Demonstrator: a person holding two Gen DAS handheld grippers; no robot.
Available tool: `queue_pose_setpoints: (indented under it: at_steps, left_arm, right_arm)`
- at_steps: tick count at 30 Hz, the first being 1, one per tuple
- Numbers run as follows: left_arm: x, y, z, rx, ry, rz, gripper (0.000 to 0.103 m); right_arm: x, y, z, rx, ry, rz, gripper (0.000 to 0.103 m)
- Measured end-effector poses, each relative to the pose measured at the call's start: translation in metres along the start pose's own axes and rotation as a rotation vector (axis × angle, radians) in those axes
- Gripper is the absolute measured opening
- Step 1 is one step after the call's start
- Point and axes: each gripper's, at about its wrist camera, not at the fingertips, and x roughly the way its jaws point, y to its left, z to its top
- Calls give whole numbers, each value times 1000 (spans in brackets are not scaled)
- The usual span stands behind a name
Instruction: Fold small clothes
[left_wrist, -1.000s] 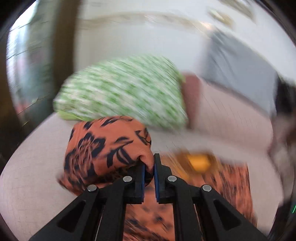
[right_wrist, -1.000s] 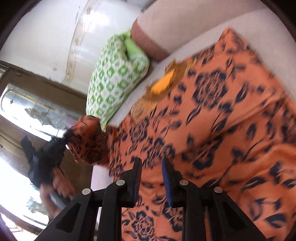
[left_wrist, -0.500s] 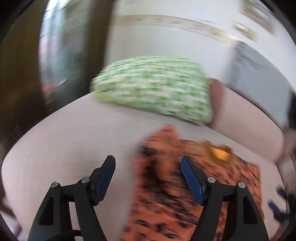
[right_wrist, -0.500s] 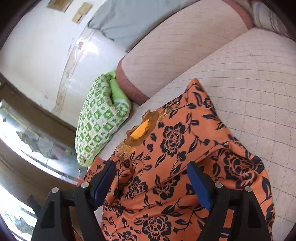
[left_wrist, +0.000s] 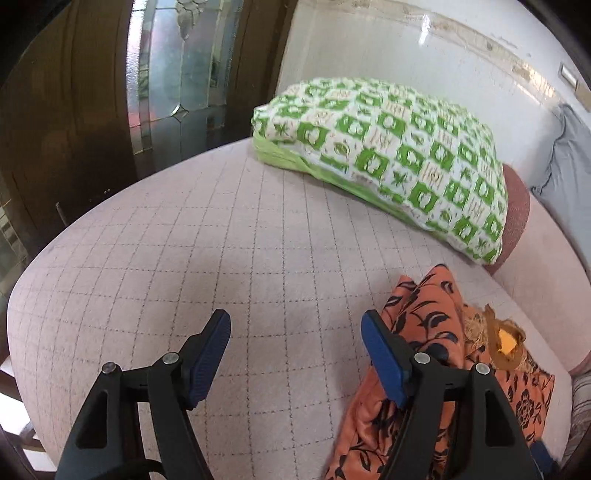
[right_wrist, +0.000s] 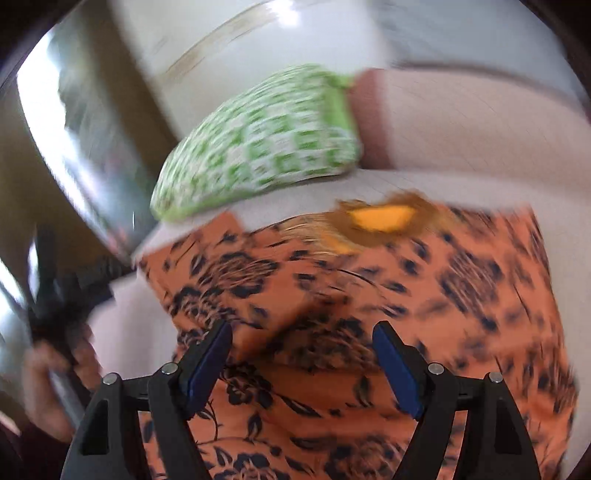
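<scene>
An orange garment with black flower print (right_wrist: 369, 295) lies spread on the pale quilted cushion, its yellow-brown neckline (right_wrist: 380, 216) at the far side. In the left wrist view the garment (left_wrist: 436, 325) lies at the lower right, partly behind the right finger. My left gripper (left_wrist: 295, 332) is open and empty over bare cushion, left of the garment. My right gripper (right_wrist: 303, 339) is open and empty, hovering over the garment's near half. The right wrist view is blurred by motion.
A green and white patterned pillow (left_wrist: 391, 155) lies at the back of the cushion (left_wrist: 184, 240). A pink bolster (left_wrist: 517, 199) and grey cloth (left_wrist: 569, 166) sit behind it. A wooden door with glass (left_wrist: 166, 74) stands at the left. The other hand and gripper (right_wrist: 55, 332) show at the left.
My left gripper let go of the bunched sleeve, opened wide and moved left off the garment. My right gripper opened and now hovers over the spread garment.
</scene>
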Motion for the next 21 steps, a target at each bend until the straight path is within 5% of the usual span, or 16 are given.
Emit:
queue_pose_setpoints:
  at_steps: [8,10,11,17,21]
  left_arm:
    - [12,6,4,-11,73,-1,74]
    - [15,5,5,-14,80,-5,74]
    - [15,5,4,-16,85,-12,74]
    - [9,-4,2,11,54,-31,74]
    - [4,-27,-6,82,28,-34,74]
  right_arm:
    - [104,75,21,-369,177,-273,77]
    - [123,63,22,-345,257,-286,19]
    - [124,52,25,-309,279,-279,19]
    - [20,-47,54,27,29,-223,10]
    - [-37,-134,36,254,-140,-172,13]
